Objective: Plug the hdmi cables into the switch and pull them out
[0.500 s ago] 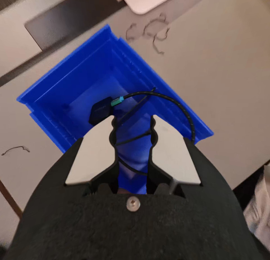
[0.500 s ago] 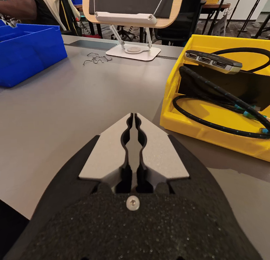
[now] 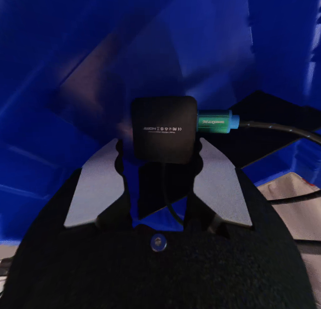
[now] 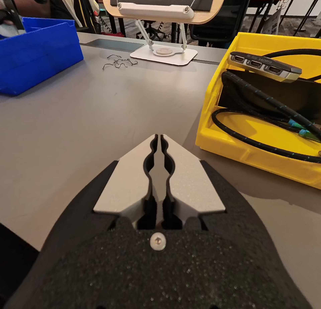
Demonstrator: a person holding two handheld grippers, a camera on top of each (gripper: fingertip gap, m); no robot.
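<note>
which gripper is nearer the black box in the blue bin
Left. The left gripper is inside the blue bin, fingers open on either side of the black box. The right gripper hovers shut over the table, outside the bin.

Inside the blue bin [image 3: 86,57], the left gripper [image 3: 160,141] holds its jaws spread around the black switch [image 3: 164,129]; a green-ended cable [image 3: 214,121] is plugged into the switch's right side.
</note>
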